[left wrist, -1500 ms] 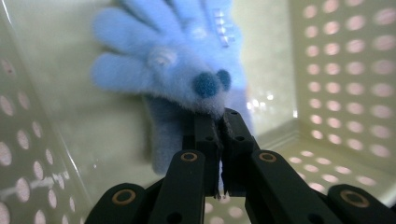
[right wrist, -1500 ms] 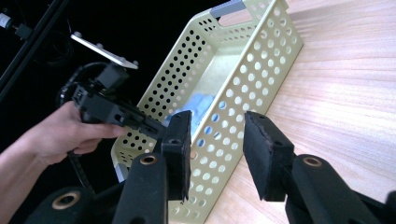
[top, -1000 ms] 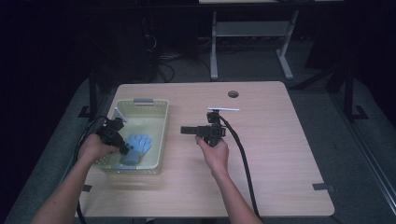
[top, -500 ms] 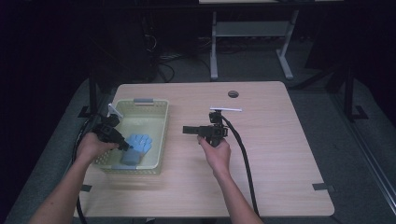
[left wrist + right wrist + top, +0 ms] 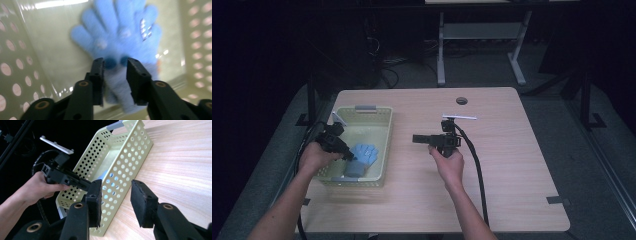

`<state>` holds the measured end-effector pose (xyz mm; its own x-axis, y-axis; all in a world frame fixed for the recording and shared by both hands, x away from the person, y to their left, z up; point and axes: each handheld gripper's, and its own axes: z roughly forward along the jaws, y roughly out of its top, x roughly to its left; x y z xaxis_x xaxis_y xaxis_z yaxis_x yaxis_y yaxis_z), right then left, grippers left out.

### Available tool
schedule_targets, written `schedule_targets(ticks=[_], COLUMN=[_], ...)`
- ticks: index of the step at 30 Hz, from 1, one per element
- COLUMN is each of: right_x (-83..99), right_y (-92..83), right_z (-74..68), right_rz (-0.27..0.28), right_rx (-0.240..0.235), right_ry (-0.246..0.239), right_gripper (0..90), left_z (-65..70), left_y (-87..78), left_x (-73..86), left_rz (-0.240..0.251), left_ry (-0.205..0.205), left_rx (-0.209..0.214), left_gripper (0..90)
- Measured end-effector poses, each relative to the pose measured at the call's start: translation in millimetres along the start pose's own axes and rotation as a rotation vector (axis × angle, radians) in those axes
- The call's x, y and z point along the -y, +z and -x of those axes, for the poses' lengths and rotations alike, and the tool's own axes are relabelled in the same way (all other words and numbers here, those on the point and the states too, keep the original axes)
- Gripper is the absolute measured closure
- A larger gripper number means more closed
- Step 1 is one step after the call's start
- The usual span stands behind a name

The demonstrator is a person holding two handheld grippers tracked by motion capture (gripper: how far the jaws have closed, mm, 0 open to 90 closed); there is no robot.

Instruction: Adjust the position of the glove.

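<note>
A fuzzy blue glove (image 5: 363,155) lies flat on the floor of a pale green perforated basket (image 5: 386,142) at the table's left. My left gripper (image 5: 348,156) reaches down into the basket from its left side. In the left gripper view its jaws have just been opening and stand apart on either side of the glove's (image 5: 117,35) cuff, the left gripper (image 5: 115,63) not pressing it. My right gripper (image 5: 416,138) hovers over the middle of the table and points left at the basket (image 5: 126,155). The right gripper (image 5: 116,188) is open with nothing between its fingers.
A round cable hole (image 5: 461,100) sits near the table's far edge. Black cables trail from both grippers toward the person. A white table frame (image 5: 482,30) stands on the dark floor beyond. Bare wooden tabletop (image 5: 512,165) stretches to the right of the right hand.
The glove lies in the same spot in the basket. Both hands have kept their places, the left one still over the glove.
</note>
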<state>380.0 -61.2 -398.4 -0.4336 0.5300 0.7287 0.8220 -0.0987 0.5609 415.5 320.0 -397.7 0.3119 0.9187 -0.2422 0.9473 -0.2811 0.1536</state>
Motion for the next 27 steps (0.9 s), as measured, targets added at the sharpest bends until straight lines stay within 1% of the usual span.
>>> schedule_targets(ticks=[1, 3, 4, 6, 7, 8, 10, 11, 12, 13, 14, 15, 18, 19, 20, 21, 22, 24, 25, 26, 27], right_x=[0.1, -0.4, -0.4, -0.7, -0.7, -0.6, -0.3, -0.3, -0.2, -0.1, 0.0, 0.2, 0.9, 1.3, 1.8, 2.2, 2.7, 2.7, 2.5, 2.1, 1.6], right_y=[-0.7, -2.1, -2.1, -2.6, -2.8, -2.9, -3.7, -4.3, -4.7, -5.5, -6.0, -6.4, -6.8, -6.7, -6.4, -6.2, -6.4, -6.8, -7.6, -9.0, -10.3], right_z=[0.6, 1.3, 1.3, 1.5, 1.3, 1.2, 1.8, 2.2, 2.5, 3.3, 3.8, 4.0, 5.0, 5.2, 5.5, 5.8, 6.2, 6.4, 7.3, 7.9, 8.4], right_rz=[0.000, 0.003, 0.003, 0.008, 0.007, 0.006, 0.005, 0.006, 0.007, 0.008, 0.010, 0.011, 0.014, 0.015, 0.015, 0.017, 0.014, 0.014, 0.016, 0.019, 0.021], right_rx=[0.001, 0.003, 0.003, 0.000, 0.000, 0.001, 0.001, 0.002, 0.002, 0.004, 0.003, 0.004, 0.001, 0.000, -0.001, -0.001, -0.001, 0.000, 0.001, 0.005, 0.002], right_ry=[0.000, 0.000, 0.000, -0.001, 0.000, -0.001, -0.002, -0.003, -0.001, 0.001, 0.001, 0.004, 0.008, 0.009, 0.009, 0.007, 0.011, 0.012, 0.008, 0.010, 0.009], right_gripper=[60.7, 60.6, 60.6, 60.6, 60.6, 60.6, 60.6, 60.6, 60.6, 60.6, 60.6, 60.6, 60.6, 60.6, 60.6, 60.6, 60.6, 60.6, 60.6, 60.6, 60.6], left_z=[2.9, 8.8, 11.6, 17.8, 20.1, 22.9, 26.4, 27.7, 28.8, 31.1, 31.2, 34.2, 43.6, 47.4, 49.3, 50.2, 50.4, 48.9, 47.2, 46.4, 46.2], left_y=[-1.1, 0.6, 2.6, 10.1, 13.2, 18.1, 24.9, 26.9, 28.9, 29.9, 31.0, 32.5, 37.0, 37.9, 38.0, 37.4, 35.2, 28.7, 23.9, 19.5, 14.4], left_x=[-0.7, -2.9, -3.8, -6.5, -7.0, -7.7, -8.3, -8.3, -8.4, -7.9, -8.0, -7.4, -6.6, -6.9, -7.0, -7.1, -7.3, -7.5, -7.7, -7.8, -8.2], left_rz=[0.010, 0.006, 0.004, -0.026, -0.037, -0.056, -0.077, -0.081, -0.083, -0.085, -0.086, -0.089, -0.091, -0.089, -0.086, -0.085, -0.079, -0.057, -0.048, -0.040, -0.030], left_ry=[-0.003, 0.016, 0.018, 0.043, 0.042, 0.052, 0.065, 0.063, 0.071, 0.063, 0.086, 0.088, 0.136, 0.163, 0.174, 0.185, 0.193, 0.196, 0.196, 0.195, 0.201], left_rx=[0.003, 0.013, 0.010, -0.004, -0.006, -0.022, -0.054, -0.060, -0.066, -0.074, -0.090, -0.114, -0.191, -0.223, -0.231, -0.233, -0.224, -0.209, -0.187, -0.175, -0.171], left_gripper=[61.9, 61.5, 61.5, 62.9, 62.9, 62.8, 61.8, 61.1, 61.1, 61.2, 61.7, 63.5, 69.0, 71.6, 75.8, 79.5, 84.3, 84.9, 85.4, 85.6, 85.7])
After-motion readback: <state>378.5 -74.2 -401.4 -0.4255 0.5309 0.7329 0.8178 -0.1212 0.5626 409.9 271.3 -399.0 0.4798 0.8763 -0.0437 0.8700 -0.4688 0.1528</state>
